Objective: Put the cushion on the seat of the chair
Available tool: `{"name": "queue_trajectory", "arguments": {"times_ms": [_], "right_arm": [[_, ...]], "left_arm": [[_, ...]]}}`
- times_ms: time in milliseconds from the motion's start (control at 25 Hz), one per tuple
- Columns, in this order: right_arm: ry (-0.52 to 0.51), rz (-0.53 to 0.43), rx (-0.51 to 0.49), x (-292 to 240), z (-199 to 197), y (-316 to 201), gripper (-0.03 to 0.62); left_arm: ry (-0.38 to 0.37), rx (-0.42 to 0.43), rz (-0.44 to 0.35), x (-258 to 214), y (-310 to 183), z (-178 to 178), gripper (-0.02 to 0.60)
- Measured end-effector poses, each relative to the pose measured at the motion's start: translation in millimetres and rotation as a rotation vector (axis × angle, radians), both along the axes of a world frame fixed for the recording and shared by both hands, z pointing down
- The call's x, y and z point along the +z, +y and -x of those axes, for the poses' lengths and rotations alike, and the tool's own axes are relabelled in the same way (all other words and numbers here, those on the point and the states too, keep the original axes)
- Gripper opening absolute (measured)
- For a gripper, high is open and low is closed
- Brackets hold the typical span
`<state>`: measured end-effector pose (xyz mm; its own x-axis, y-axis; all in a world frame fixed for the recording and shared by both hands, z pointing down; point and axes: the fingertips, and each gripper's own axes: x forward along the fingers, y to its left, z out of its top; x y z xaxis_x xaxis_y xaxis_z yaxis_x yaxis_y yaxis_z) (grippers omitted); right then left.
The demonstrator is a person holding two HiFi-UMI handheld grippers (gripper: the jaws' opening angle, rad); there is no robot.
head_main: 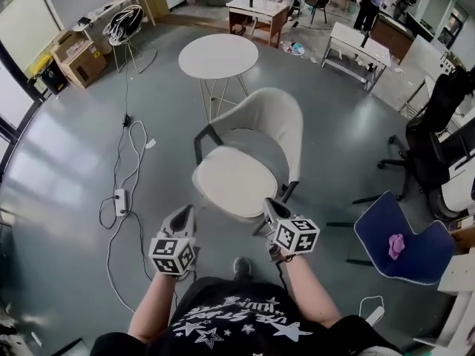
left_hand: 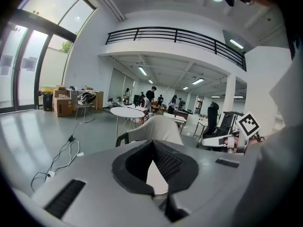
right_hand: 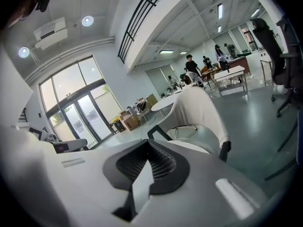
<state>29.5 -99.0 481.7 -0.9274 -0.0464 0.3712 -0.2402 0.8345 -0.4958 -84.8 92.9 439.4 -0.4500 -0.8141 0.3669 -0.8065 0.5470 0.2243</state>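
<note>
On the chair seat, cushion, head view alone shows blue chair.

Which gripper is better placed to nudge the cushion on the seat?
Probably right: the right gripper is beside the front edge of the cushion; the left gripper hangs farther off, over floor.

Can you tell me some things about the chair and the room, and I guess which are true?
1. The cushion lies on the seat of the chair. True.
2. The right gripper holds the cushion. False: its jaws are shut with nothing between them.
3. A round table stands behind the chair. True.
4. The blue chair has nothing on it. False: a pink thing lies on it.
</note>
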Motion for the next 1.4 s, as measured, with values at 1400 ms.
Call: {"name": "queue_trajectory", "arguments": {"times_ms": [1400], "right_arm": [[0.043,-0.116,-0.138,-12.5,-120.9,229.9,0.003]], "left_arm": [[-0.04,-0.092,-0.134,-19.0,247.8,-157.1,0.008]]}}
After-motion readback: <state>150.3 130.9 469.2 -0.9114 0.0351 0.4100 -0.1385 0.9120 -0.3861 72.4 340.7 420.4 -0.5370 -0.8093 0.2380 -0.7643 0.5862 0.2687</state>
